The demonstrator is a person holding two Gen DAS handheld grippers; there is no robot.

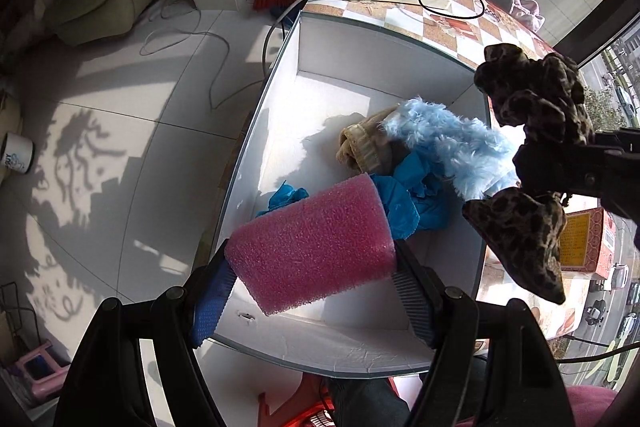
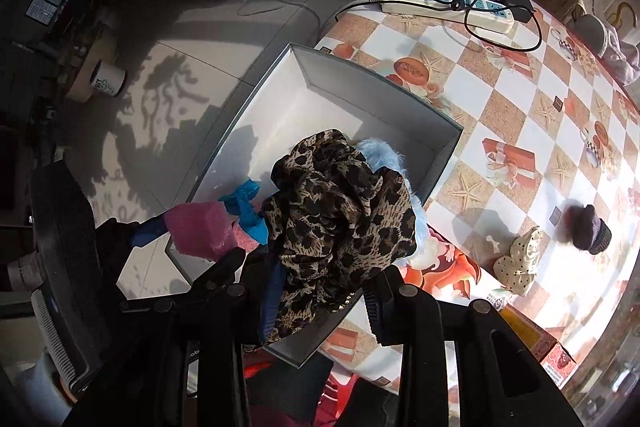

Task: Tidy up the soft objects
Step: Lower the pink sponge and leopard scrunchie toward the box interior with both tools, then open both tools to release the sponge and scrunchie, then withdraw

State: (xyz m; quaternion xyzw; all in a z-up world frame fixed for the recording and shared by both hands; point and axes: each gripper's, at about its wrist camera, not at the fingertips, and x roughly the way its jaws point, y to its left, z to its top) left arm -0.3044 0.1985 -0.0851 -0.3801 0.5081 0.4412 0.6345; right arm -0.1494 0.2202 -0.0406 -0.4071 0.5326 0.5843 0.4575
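My left gripper (image 1: 314, 281) is shut on a pink foam sponge (image 1: 312, 243) and holds it over the near end of a white open box (image 1: 280, 107). In the box lie a fluffy light-blue piece (image 1: 448, 143), a beige knit item (image 1: 360, 147) and blue crumpled cloth (image 1: 412, 203). My right gripper (image 2: 320, 291) is shut on a leopard-print cloth (image 2: 340, 219) above the box's right side. That cloth (image 1: 532, 163) also hangs at the right of the left wrist view. The sponge (image 2: 200, 227) shows in the right wrist view too.
The box (image 2: 400, 95) sits at the table's left edge on a checkered tablecloth (image 2: 520, 107). A power strip with cable (image 2: 448, 3) lies at the far end. A dotted cream item (image 2: 520, 259) and a dark furry item (image 2: 588, 227) lie on the right. An orange box (image 1: 584, 239) stands beside the white box.
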